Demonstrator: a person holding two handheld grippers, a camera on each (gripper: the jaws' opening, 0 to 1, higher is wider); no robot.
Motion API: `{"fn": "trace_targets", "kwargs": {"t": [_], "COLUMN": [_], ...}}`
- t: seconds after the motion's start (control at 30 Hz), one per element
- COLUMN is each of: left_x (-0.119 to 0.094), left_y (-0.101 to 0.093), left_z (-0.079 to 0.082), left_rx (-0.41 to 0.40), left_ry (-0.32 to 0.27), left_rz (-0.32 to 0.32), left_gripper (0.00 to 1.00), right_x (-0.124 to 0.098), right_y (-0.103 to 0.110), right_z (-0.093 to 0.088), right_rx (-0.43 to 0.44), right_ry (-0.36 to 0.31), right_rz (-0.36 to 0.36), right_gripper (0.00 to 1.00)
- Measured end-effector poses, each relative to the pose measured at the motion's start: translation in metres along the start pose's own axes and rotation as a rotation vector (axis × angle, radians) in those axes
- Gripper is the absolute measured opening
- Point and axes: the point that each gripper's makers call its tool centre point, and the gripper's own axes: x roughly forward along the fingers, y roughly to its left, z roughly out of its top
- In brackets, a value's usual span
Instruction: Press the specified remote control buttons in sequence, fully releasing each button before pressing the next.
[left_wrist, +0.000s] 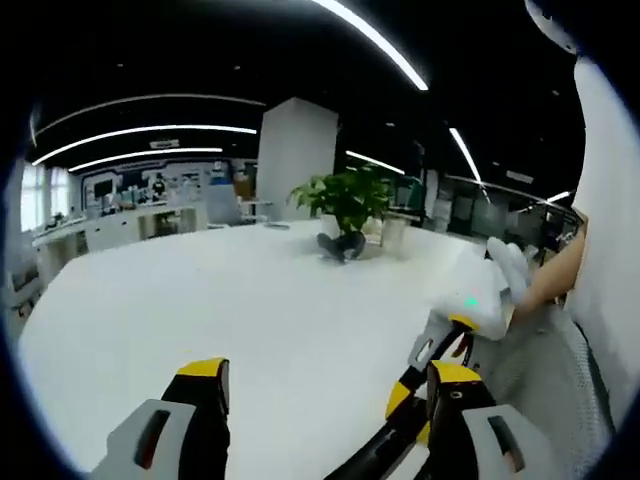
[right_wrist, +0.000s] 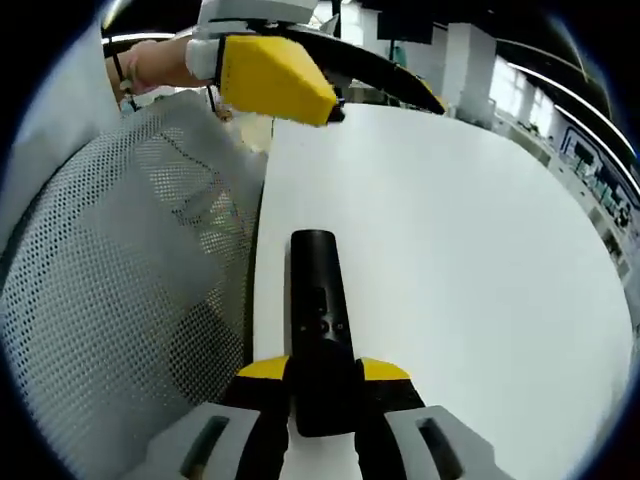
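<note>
Remote control (right_wrist: 318, 320) on table (right_wrist: 450, 250) near its edge, potted plant (left_wrist: 345, 205) at far side

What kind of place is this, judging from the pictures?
Probably an open-plan office: a large white table with a potted plant, long ceiling light strips, desks behind, and a mesh chair beside the table.

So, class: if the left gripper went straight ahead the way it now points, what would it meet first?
Probably nothing soon: ahead of the open left gripper lies bare white table. The potted plant stands farther along, slightly right, though depth is unclear.
</note>
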Motion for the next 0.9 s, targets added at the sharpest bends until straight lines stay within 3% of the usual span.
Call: {"fn": "trace_targets", "kwargs": {"t": [0.4,0.9], "left_x": [-0.032,-0.04], "left_y": [0.021,0.027], "left_z": [0.038,0.039], "left_rx": [-0.036,-0.036], "left_ry": [-0.167,-0.176], "left_rz": [0.154,0.186], "left_gripper": [0.94,0.99], "right_x": [0.0,-0.002], "right_y": [-0.027,-0.073], "right_z": [0.001,0.002], "right_rx": [-0.027,-0.023], "right_ry": [0.01,0.015], "right_rz": [-0.002,-0.021], "right_gripper": [0.21,0.21]}}
